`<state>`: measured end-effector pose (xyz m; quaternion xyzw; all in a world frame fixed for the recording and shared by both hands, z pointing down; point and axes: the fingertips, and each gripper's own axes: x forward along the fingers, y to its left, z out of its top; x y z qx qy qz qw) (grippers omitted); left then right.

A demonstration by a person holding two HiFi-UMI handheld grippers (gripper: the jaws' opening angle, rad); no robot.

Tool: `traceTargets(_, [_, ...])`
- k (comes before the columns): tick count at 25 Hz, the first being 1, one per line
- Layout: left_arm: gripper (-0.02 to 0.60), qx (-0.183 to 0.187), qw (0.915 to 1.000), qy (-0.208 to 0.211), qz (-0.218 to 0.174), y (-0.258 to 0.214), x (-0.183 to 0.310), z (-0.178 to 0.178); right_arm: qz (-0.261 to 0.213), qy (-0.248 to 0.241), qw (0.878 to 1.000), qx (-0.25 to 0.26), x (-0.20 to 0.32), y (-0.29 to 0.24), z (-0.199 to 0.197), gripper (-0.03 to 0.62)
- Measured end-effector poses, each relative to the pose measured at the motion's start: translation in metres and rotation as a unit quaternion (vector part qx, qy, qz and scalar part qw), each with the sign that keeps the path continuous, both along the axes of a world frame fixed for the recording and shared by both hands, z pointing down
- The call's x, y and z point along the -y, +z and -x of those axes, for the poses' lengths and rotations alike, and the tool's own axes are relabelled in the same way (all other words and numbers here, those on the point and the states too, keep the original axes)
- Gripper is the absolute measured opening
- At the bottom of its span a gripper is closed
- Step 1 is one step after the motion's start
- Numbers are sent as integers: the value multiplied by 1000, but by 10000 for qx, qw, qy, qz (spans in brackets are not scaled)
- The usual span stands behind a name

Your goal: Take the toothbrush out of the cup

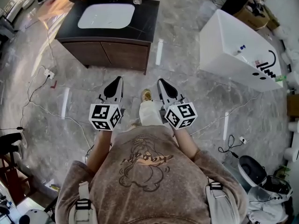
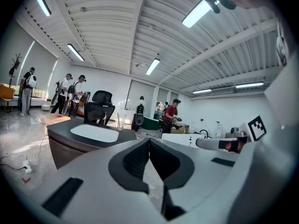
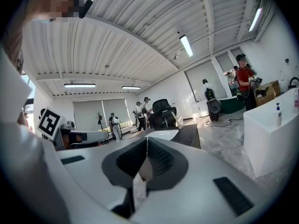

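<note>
A clear cup (image 1: 137, 0) holding a toothbrush stands at the back right corner of the dark vanity top (image 1: 145, 20), beside the white basin (image 1: 106, 15). It is small and far off; the left gripper view shows the cup (image 2: 119, 122) behind the basin, and the right gripper view has the cup (image 3: 180, 121) at the counter's end. My left gripper (image 1: 117, 80) and right gripper (image 1: 161, 81) are held side by side over the floor, well short of the vanity. Both are shut and hold nothing, tips meeting in the left gripper (image 2: 149, 141) and right gripper (image 3: 146, 139) views.
A white bathtub (image 1: 238, 50) stands to the right. Cables and a power strip (image 1: 48, 72) lie on the marble floor at left. A black office chair (image 2: 100, 107) and several people stand beyond the vanity. My shoe (image 1: 146, 95) shows between the grippers.
</note>
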<state>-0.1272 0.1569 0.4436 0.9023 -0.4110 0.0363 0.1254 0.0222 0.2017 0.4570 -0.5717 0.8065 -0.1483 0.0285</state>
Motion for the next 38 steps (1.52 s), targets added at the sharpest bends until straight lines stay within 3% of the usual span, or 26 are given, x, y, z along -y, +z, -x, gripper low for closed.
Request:
traceTargets(12, [17,9,10000,54,73,4,65,-11,106,7,9999,-5,61,10,-14,21])
traceTargets(26, [17,27,9998,-99,159,2,166,-38,129,-138,9997,126,171,8,-42,20])
traceTargets(38, [17,-76,9994,-309,117,-14,257,-81,21,-265,9996,119,255,-7,-86,21])
